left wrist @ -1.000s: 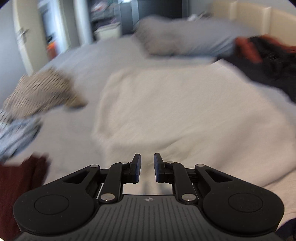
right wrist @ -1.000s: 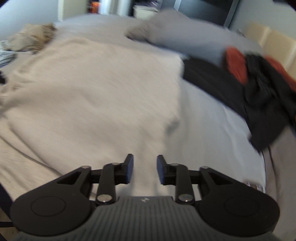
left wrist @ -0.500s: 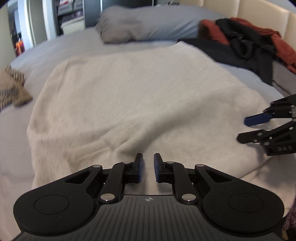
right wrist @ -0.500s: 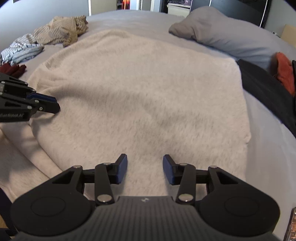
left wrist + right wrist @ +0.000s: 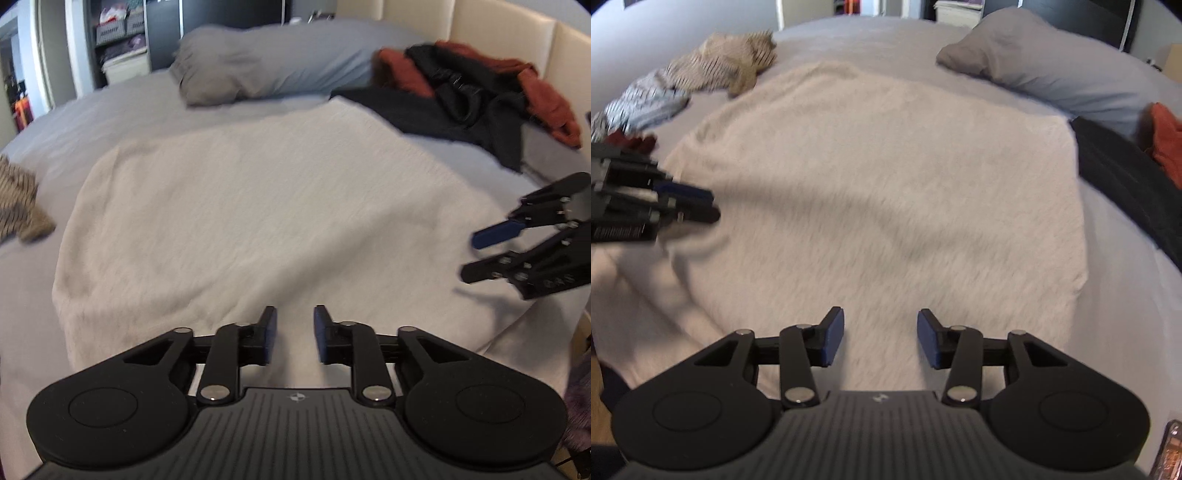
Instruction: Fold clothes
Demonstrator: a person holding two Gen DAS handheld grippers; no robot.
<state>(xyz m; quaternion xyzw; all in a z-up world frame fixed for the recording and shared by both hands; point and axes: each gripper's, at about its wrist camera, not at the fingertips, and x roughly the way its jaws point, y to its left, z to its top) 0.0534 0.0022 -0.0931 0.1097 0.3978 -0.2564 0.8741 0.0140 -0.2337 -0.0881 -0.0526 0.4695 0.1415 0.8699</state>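
Change since half a second ago: left gripper [image 5: 294, 334] jaws have parted from a narrow slit to a clear gap; right gripper [image 5: 881, 338] jaws have spread a little wider. Both views have edged closer to the near hem.

Item 1. Cream garment [image 5: 258, 221]: fleecy, spread flat and broad over the middle of the bed [image 5: 92, 118], from the near edge at 6 o'clock up toward 12. Near hem hangs loosely over the bed edge, with soft wrinkles at 7 to 8 o'clock in the right wrist view. No crisp fold line to be seen.

Item 2. Left gripper: jaws apart, holding nothing, over the near hem. In the right wrist view it enters at 9 o'clock, low over the cloth.

Item 3. Right gripper: jaws wide apart, empty, over the near hem. In the left wrist view it enters at 3 o'clock.

Item 4. Unsorted clothes: black and rust pile [image 5: 480, 88] at 1 to 2 o'clock; beige striped piece [image 5: 731, 59] and blue-white striped piece [image 5: 646, 103] at 10 to 11 o'clock.

Item 5. Grey pillow [image 5: 266, 70] at 12 o'clock.

Progress, as judged: early. Garment laid out, first fold not yet made; other pieces remain untouched.
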